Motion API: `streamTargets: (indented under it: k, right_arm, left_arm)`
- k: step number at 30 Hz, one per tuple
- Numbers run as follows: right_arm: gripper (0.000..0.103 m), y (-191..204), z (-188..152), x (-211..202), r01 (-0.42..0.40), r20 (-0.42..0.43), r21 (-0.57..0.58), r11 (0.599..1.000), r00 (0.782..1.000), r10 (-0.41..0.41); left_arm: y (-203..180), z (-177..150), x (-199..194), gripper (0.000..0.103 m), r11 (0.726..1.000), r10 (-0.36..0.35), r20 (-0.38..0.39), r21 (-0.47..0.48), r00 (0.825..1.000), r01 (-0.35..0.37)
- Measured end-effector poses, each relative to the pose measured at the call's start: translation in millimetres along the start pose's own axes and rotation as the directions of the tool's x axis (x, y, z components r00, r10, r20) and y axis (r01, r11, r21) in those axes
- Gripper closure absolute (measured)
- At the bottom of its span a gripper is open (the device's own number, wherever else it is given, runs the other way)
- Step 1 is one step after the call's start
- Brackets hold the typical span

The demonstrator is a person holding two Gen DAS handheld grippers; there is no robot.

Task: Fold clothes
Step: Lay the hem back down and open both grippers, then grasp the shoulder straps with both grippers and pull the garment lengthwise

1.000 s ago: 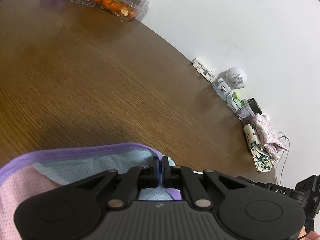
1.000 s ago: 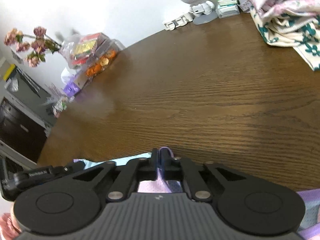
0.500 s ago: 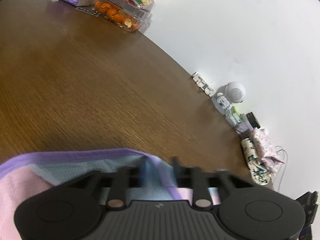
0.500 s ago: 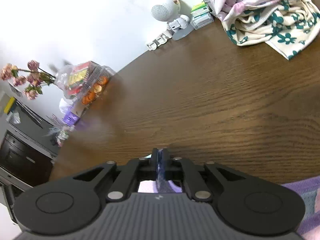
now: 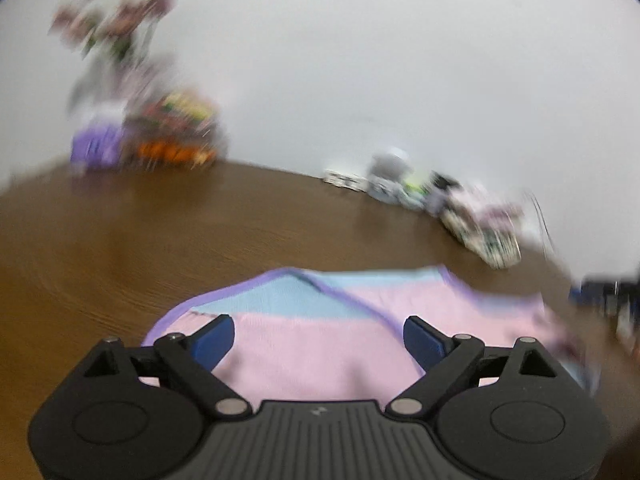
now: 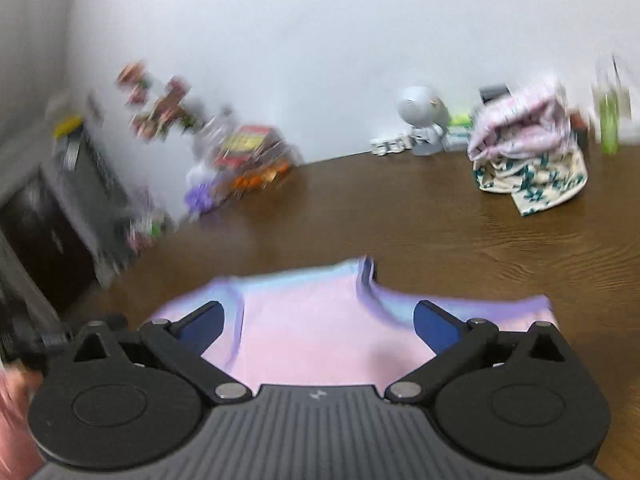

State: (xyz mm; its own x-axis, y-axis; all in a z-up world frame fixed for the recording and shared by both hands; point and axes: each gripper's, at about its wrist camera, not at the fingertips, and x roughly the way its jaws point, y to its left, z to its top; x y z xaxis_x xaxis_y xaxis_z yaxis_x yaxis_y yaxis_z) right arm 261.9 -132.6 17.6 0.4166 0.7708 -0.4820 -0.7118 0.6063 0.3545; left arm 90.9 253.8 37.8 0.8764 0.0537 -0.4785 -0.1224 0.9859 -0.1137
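Observation:
A pink and light-blue garment with purple trim (image 5: pixel 320 320) lies flat on the brown wooden table (image 5: pixel 160 240). In the left wrist view my left gripper (image 5: pixel 319 340) hovers over its near part, jaws opening wide, blue pads clear of the cloth. The right wrist view shows the same garment (image 6: pixel 304 320) below my right gripper (image 6: pixel 318 326), whose jaws are also opening wide with nothing pinched between them. Both views are motion-blurred.
A heap of floral clothes (image 6: pixel 528 152) sits at the table's far right by the wall. A small white robot figure (image 6: pixel 420 120) stands beside it. A snack box with oranges (image 6: pixel 252 160) and dried flowers (image 6: pixel 156 100) stand far left. A dark cabinet (image 6: pixel 40 220) flanks the table.
Both grippers were shut on the garment's purple edge; they have let go, opened wide, and pulled back and up. The garment now lies spread on the table.

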Motion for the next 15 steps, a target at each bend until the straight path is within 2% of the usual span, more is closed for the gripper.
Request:
streamTargets:
  k: [3, 5, 7, 10, 15]
  right_arm:
    - [0.0, 35, -37, -26, 0.096, -0.005, -0.201, 0.975, 0.995, -0.099]
    - [0.0, 53, -62, -39, 0.135, -0.019, -0.309, 0.942, 0.989, -0.148]
    - [0.0, 68, -85, -50, 0.156, -0.036, -0.382, 0.911, 0.982, -0.183]
    - [0.0, 86, -112, -60, 0.182, -0.046, -0.43, 0.884, 0.974, -0.223]
    - [0.0, 101, -130, -66, 0.189, -0.034, -0.44, 0.878, 0.973, -0.227]
  left_arm:
    - [-20, -26, -30, 0.011, 0.992, 0.024, 0.005, 0.123, 1.0, -0.025]
    - [-27, -43, -47, 0.011, 0.986, 0.037, -0.009, 0.163, 0.999, -0.035]
    - [-29, -56, -60, 0.011, 0.985, 0.055, -0.033, 0.165, 0.998, -0.049]
    - [-32, -67, -70, 0.011, 0.986, 0.07, -0.056, 0.156, 0.996, -0.06]
    - [-39, -72, -74, 0.011, 0.976, 0.07, -0.072, 0.21, 0.995, -0.053]
